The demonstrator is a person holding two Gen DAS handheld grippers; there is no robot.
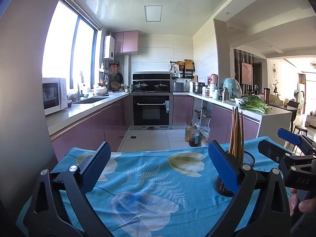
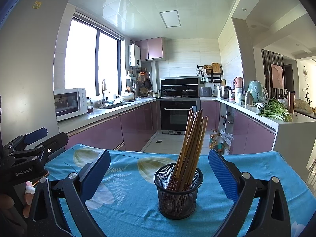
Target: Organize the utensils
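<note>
A black mesh cup [image 2: 178, 193] stands upright on the blue floral cloth [image 2: 128, 207], holding several brown chopsticks [image 2: 192, 138] that lean to the right. My right gripper [image 2: 160, 173] is open, its blue pads on either side of the cup and a little short of it. In the left wrist view the same cup [image 1: 247, 159] with its chopsticks [image 1: 237, 130] shows partly behind the right pad. My left gripper [image 1: 159, 167] is open over bare cloth [image 1: 148, 177], left of the cup. Each gripper shows at the edge of the other's view.
The cloth-covered table ends at its far edge [image 1: 158, 151], with the kitchen floor beyond. Oil bottles [image 1: 191, 135] stand on the floor by the purple cabinets. A counter with green vegetables [image 2: 276, 110] runs along the right. A hand [image 1: 302, 203] holds the right gripper's handle.
</note>
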